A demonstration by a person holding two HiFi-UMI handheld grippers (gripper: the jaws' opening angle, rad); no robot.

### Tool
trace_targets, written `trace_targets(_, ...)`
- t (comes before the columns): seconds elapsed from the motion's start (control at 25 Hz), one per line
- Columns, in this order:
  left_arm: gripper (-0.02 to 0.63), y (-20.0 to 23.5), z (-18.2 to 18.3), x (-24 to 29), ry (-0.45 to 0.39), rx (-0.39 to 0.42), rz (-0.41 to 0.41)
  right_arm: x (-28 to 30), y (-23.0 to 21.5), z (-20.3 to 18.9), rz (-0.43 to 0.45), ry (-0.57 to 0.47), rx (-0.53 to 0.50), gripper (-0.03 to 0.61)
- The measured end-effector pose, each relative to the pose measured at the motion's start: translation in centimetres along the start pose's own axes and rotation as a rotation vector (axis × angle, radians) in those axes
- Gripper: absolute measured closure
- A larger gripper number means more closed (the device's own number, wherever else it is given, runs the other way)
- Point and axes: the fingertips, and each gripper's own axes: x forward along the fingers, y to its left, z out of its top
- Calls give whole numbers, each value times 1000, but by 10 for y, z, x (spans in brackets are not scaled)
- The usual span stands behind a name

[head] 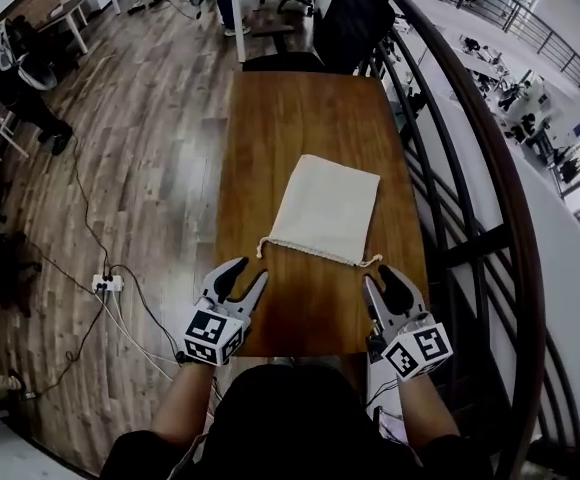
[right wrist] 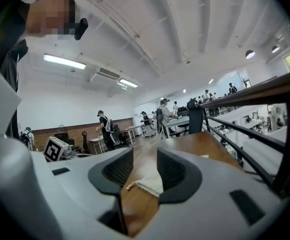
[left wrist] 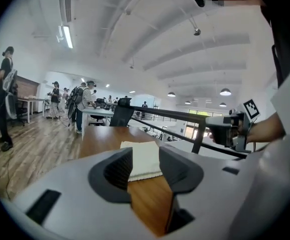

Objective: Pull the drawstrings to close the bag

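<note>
On the wooden table (head: 300,118), a cream bag (head: 325,208) is laid flat; the left gripper (head: 250,272) and the right gripper (head: 380,277) are held near its mouth, jaws apart on nothing.

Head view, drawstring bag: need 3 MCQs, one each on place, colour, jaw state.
1. Where on the table does the bag lie?
A. at the far end
B. in the near half
C. hanging over the left edge

2. Bag colour?
A. cream
B. red
C. black

3. Jaws of the left gripper and right gripper?
A. both shut on the bag
B. both apart, holding nothing
C. left shut on the bag, right apart

Answers:
1 B, it lies flat just ahead of both grippers.
2 A, pale cloth against brown wood.
3 B, each gripper view shows a gap, with the bag lying beyond.
</note>
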Motion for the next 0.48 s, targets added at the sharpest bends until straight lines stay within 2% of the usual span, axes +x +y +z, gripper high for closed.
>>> trace_targets(0.12, 443, 8, -14, 9, 25, -32, 4, 5, 9, -16, 12, 67, -13, 436)
trace_targets(0.32, 443, 17, -23, 17, 51, -79, 1, 12, 7, -19, 19, 130, -46, 439)
trace_targets(0.48, 443, 21, -34, 25, 89, -67, 8, 21, -1, -26, 10, 150, -35, 439)
